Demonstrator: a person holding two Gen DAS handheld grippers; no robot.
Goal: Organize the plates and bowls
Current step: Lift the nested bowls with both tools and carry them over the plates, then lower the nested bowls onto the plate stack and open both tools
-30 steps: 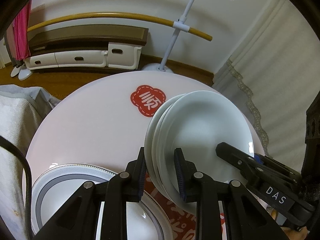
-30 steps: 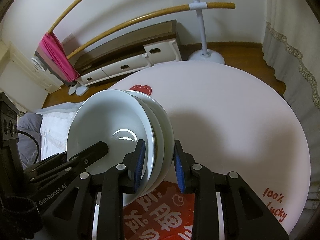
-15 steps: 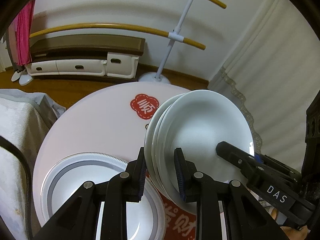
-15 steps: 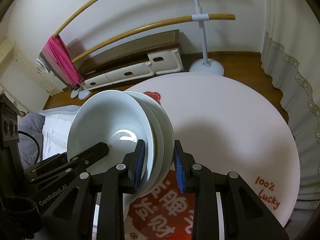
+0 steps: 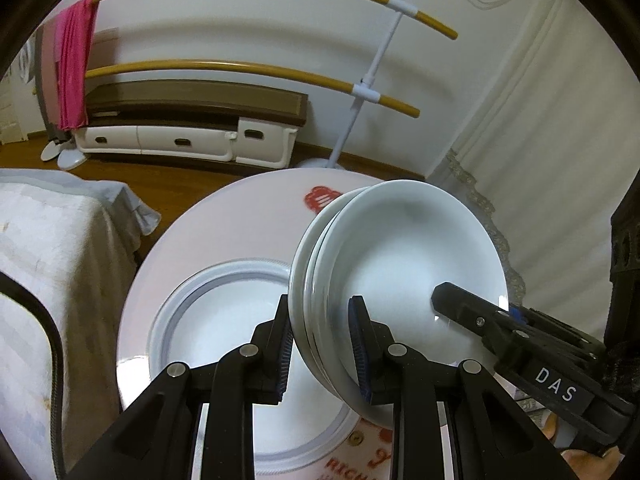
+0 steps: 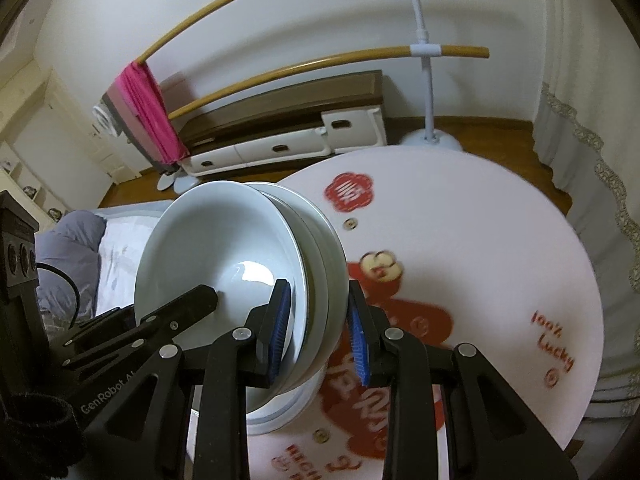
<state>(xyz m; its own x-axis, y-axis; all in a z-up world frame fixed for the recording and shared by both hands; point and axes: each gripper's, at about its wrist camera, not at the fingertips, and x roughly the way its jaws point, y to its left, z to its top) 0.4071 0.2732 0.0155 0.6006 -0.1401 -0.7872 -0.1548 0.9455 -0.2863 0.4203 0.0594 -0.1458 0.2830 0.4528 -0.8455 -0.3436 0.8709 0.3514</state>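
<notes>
Stack of white bowls [image 5: 404, 264] now higher above the round table [image 5: 240, 224] than before, left gripper [image 5: 322, 346] and right gripper [image 6: 318, 330] clamped on opposite rims (grip unchanged), grey-rimmed plate [image 5: 224, 320] on table beneath, more exposed.

Pink cloth [image 5: 72, 68], low cabinet [image 5: 188, 120], perhaps bedding [image 5: 52, 236]

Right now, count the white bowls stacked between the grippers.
3, nested in one stack of white bowls, judging by the rims in both wrist views. The left gripper clamps one side, the right gripper the opposite side. A thinner bowl could hide inside the stack.
</notes>
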